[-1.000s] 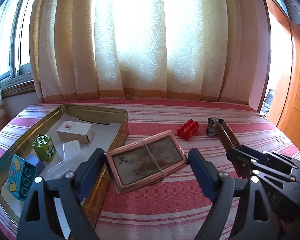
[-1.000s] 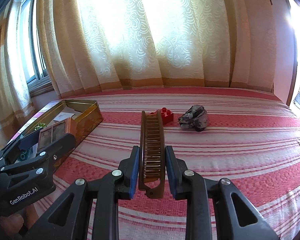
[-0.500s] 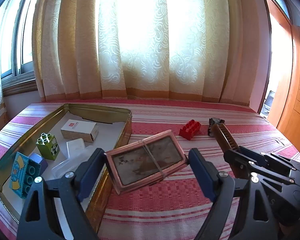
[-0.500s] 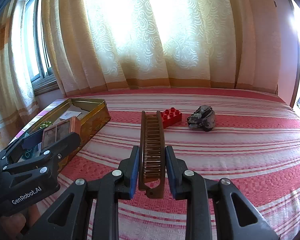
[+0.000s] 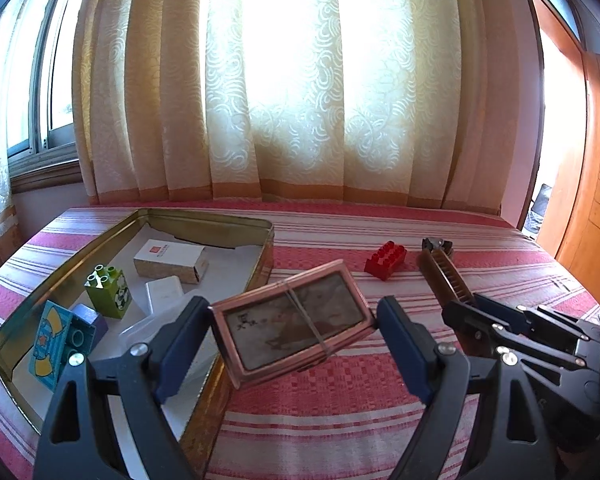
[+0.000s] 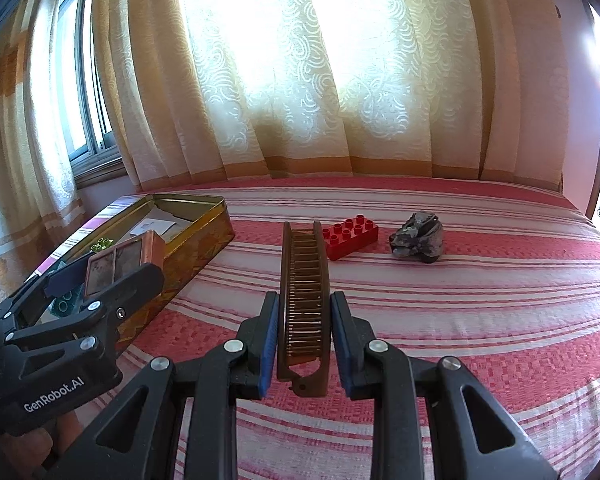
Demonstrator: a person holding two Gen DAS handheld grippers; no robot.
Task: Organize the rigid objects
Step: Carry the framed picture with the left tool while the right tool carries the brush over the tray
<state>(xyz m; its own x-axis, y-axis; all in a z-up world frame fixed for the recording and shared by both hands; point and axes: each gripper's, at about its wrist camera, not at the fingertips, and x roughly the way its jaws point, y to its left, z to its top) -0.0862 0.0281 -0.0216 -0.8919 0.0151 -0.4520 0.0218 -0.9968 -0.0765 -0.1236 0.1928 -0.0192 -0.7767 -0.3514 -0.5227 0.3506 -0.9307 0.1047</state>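
The left gripper (image 5: 294,334) held a copper-framed box (image 5: 290,322) by its two short ends, the blue pads (image 5: 180,342) pressed against the frame with the jaws set wide; the box was tilted, bound by a thin band across its middle, and raised above the near right corner of the gold tin (image 5: 240,224). The right gripper (image 6: 304,336) was clamped narrowly on a brown comb (image 6: 305,296), whose teeth faced up and whose length pointed away along the fingers, clear of the cloth. Inside the tin lay a white carton (image 5: 171,259), a green block (image 5: 108,290), a blue block (image 5: 66,342) and a small white box (image 5: 164,292), all on a pale lining. On the red-and-white striped cloth (image 6: 480,320) beyond the comb stood a red brick (image 6: 352,236), and just right of it, apart, a grey crumpled lump (image 6: 418,238). The tin stood at the left of the cloth, near the window. Cream patterned curtains (image 6: 300,80) hung behind the surface.
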